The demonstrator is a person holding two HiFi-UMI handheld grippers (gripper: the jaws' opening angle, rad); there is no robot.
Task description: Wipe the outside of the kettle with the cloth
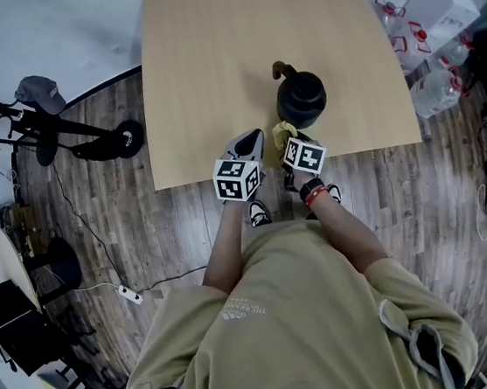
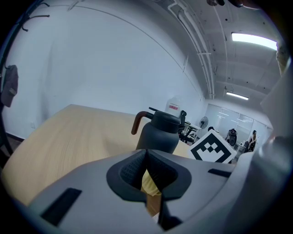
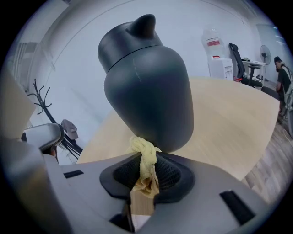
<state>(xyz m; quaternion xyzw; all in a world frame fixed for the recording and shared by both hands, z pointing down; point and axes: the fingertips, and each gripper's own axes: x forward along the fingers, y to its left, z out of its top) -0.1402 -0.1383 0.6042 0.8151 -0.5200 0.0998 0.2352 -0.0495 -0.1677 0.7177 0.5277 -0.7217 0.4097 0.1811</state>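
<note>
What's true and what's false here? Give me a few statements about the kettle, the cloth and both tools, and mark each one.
1. The right tool grips the cloth. True.
2. The kettle lies on its side. False: it stands upright on the table.
3. The kettle is white. False: it is dark, with a brown handle.
4. The cloth is down by the kettle's lower side. True.
5. The left tool has its jaws wide apart. False: they are together.
</note>
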